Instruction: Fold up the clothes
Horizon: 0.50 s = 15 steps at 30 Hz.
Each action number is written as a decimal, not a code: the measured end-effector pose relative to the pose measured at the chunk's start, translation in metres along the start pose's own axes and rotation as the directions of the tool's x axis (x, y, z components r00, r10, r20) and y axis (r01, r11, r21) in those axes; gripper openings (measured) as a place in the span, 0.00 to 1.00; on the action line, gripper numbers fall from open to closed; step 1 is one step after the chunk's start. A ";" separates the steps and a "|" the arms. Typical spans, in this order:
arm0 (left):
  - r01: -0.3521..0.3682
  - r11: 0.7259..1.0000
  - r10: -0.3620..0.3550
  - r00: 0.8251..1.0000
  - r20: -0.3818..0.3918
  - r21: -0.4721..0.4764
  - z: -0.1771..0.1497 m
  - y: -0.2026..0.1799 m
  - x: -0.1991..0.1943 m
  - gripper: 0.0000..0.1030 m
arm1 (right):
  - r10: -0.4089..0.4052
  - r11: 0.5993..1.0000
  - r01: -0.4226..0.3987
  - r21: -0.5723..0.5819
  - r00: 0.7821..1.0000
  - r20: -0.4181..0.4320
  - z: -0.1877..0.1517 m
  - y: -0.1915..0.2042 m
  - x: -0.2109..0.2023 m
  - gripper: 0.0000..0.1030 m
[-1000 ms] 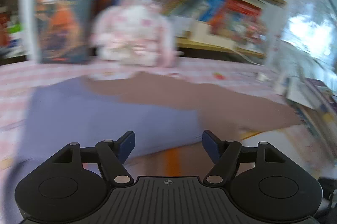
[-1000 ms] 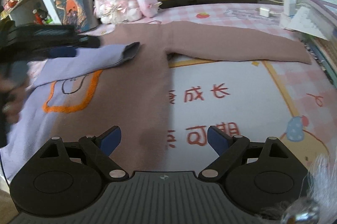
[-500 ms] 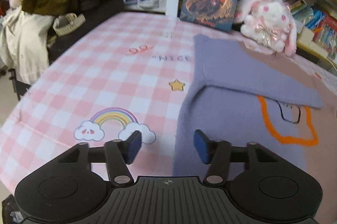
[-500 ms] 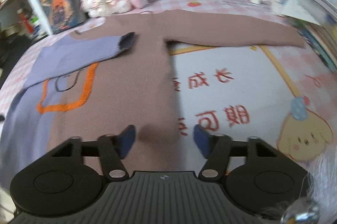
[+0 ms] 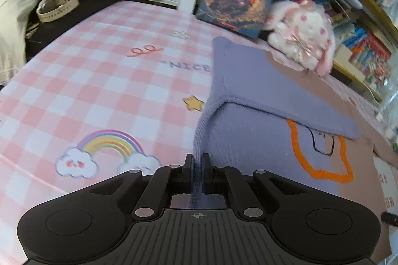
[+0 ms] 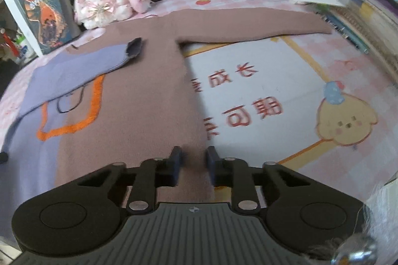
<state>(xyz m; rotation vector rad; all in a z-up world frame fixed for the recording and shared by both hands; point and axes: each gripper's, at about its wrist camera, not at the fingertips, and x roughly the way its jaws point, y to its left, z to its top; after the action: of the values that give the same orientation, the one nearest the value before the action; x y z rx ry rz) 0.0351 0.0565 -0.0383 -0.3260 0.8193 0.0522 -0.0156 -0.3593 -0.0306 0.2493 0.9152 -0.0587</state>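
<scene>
In my left wrist view, my left gripper [image 5: 197, 166] is clamping its jaws on the lilac edge of the two-tone lilac and dusty-brown knitted sweater [image 5: 263, 140], which is lying flat on the pink checked surface [image 5: 99, 90]. Its lilac sleeve [image 5: 268, 90] is lying folded across the chest, partly covering an orange outline. A fluffy pink-and-white plush rabbit [image 5: 301, 40] is sitting at the far edge.

In my right wrist view, my right gripper [image 6: 192, 165] is closing its jaws, with the sweater's brown side edge running between them, the pads not yet pressing. The brown sleeve [image 6: 248, 26] is stretching out towards the surface's right edge.
</scene>
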 end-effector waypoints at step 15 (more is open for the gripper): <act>-0.068 0.998 0.067 0.997 0.034 0.016 0.021 0.042 0.001 0.04 | 0.093 0.988 -0.094 -0.124 0.996 -0.012 -0.010 0.059 0.012 0.12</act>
<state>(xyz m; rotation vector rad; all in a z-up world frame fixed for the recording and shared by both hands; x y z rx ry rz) 0.0435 0.1025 -0.0362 -0.2803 0.7973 0.1132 -0.0065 -0.2987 -0.0346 0.1762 0.9084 0.0861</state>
